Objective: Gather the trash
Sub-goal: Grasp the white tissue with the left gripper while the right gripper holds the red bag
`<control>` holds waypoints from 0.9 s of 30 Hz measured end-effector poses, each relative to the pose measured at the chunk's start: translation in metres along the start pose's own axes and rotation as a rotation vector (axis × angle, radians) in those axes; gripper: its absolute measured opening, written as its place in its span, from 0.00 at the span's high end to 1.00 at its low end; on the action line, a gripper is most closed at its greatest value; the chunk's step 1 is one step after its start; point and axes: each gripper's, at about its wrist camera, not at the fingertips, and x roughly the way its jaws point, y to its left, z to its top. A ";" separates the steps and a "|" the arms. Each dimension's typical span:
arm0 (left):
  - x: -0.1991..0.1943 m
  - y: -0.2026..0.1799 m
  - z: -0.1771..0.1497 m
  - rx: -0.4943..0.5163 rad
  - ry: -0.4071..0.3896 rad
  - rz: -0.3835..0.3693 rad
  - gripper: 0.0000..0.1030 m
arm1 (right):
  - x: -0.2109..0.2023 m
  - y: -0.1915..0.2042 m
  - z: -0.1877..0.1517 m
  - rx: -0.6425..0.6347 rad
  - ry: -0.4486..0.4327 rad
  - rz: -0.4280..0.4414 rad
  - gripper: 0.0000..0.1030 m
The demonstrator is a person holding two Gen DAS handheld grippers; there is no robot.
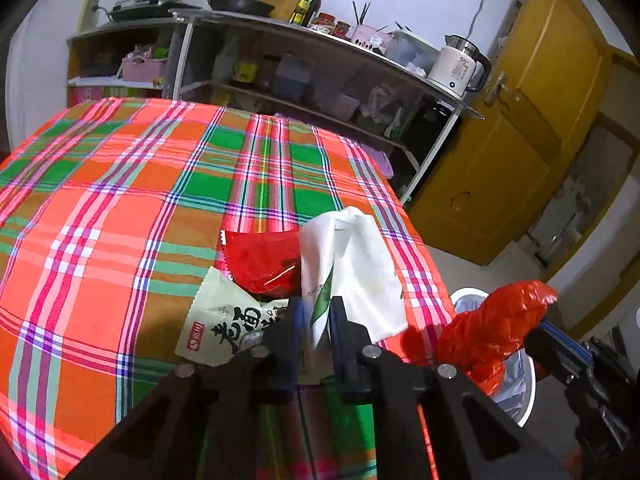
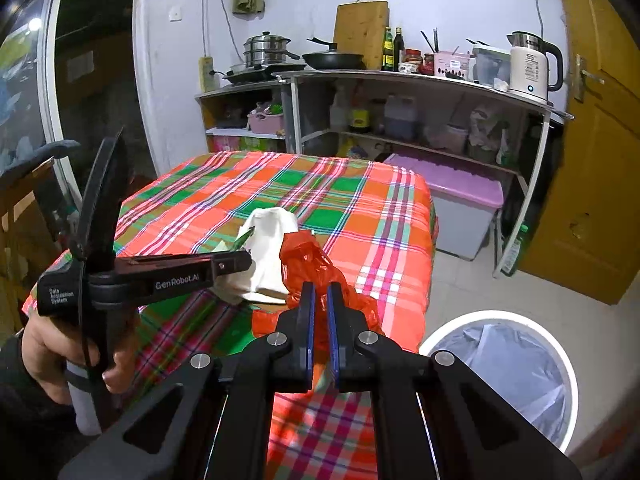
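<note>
Landmark = plaid table (image 1: 120, 208). On its near right corner: red wrapper (image 1: 260, 264) lying flat, pale noodle packet (image 1: 224, 324) just in front of it, edges touching/overlapping. Bin w/ clear liner (image 2: 500, 364) on floor just off that corner, open top. Behind table: metal shelf rack (image 2: 420, 80) w/ kettle (image 2: 532, 64), pans, bottles; purple-lid tub (image 2: 452, 188) under it. Yellow door right of rack.

L gripper (image 1: 316, 320) pointing down over the corner, jaws narrow, clamped on white paper bag (image 1: 352, 264), which stands up from the fingers over the table edge. Person's hand (image 2: 68, 352) grips its handle.

R gripper (image 2: 320, 300) angled down, jaws near-closed, pinching crumpled red plastic bag (image 2: 308, 260) betw. table corner & bin, held in air beside the white bag.
</note>
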 end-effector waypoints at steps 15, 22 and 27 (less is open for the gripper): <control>-0.049 -0.010 -0.003 0.069 -0.101 0.002 0.88 | -0.004 -0.008 -0.001 0.023 0.012 0.036 0.86; -0.064 0.000 -0.013 0.061 -0.098 0.014 0.88 | 0.007 -0.028 -0.007 0.077 0.039 0.075 0.51; -0.067 0.007 -0.020 0.051 -0.091 0.019 0.88 | 0.032 -0.036 -0.012 0.104 0.111 0.147 0.51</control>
